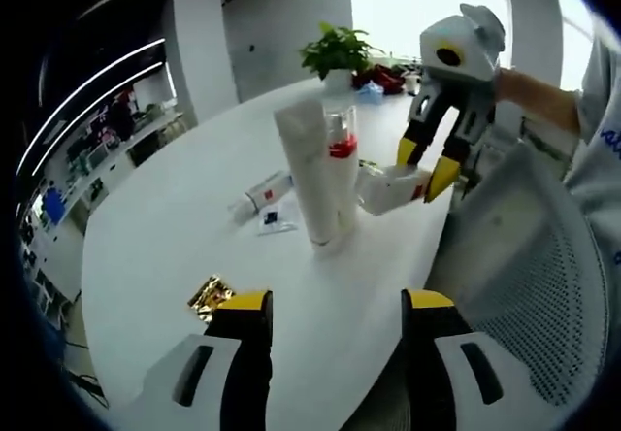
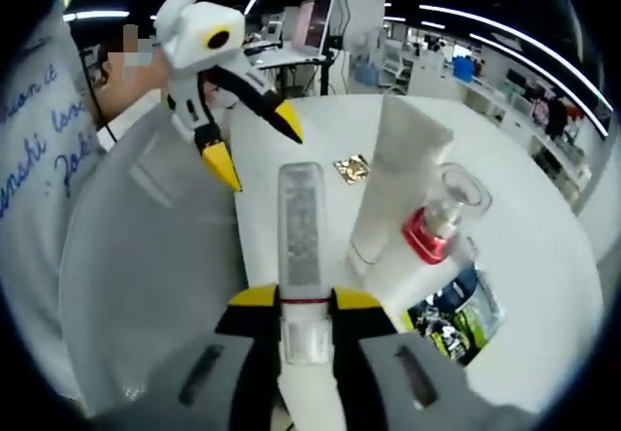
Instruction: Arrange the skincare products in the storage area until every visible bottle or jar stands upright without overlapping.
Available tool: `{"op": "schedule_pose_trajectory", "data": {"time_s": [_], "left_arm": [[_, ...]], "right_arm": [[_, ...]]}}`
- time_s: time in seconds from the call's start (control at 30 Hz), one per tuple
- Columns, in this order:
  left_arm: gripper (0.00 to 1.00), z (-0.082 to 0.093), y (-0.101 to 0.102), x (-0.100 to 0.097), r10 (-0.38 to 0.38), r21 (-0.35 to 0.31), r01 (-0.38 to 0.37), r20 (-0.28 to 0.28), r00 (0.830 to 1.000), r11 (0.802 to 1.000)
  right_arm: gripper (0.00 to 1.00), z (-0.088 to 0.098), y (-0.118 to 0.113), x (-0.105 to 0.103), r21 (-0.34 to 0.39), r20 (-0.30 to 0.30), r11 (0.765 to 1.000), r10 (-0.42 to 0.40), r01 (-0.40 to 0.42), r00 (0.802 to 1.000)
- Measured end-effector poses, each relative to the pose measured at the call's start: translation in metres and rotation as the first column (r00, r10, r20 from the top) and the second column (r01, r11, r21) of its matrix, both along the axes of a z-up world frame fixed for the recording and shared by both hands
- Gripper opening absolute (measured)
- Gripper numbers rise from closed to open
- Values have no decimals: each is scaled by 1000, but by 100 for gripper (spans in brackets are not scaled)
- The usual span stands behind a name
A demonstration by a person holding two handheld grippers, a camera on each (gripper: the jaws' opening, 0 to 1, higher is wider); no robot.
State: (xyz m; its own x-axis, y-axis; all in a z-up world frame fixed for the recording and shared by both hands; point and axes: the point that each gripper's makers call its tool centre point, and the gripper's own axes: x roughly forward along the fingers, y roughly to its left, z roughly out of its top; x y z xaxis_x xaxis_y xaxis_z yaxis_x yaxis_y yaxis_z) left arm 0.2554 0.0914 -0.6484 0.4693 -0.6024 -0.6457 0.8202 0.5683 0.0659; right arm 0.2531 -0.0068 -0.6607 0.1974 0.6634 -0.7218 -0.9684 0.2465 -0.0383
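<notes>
Tube [image 2: 301, 256] clamped in right gripper [image 2: 307, 307], long axis along the jaws, tilted off upright, just beside standing tube [image 1: 312, 174] and pump bottle [image 1: 341, 159]. Left gripper [image 1: 335, 307] wide open, farther back, so right does the placing

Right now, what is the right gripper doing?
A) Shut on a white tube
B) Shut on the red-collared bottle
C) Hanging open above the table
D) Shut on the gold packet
A: in the right gripper view the right gripper has its jaws closed on a white tube, while the red-collared bottle stands free on the table.
</notes>
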Motion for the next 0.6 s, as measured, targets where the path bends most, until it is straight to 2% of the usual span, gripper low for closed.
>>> {"op": "schedule_pose_trajectory", "data": {"time_s": [0.43,0.6], "left_arm": [[41,-1,-20,-3,-100,-7,100,-14,995,995],[38,-6,-26,-3,-137,28,137,-18,990,990]], "right_arm": [[18,-15,19,-1,-92,11,990,108,-107,994],[18,-22,23,-1,-149,23,977,159,-154,987]]}}
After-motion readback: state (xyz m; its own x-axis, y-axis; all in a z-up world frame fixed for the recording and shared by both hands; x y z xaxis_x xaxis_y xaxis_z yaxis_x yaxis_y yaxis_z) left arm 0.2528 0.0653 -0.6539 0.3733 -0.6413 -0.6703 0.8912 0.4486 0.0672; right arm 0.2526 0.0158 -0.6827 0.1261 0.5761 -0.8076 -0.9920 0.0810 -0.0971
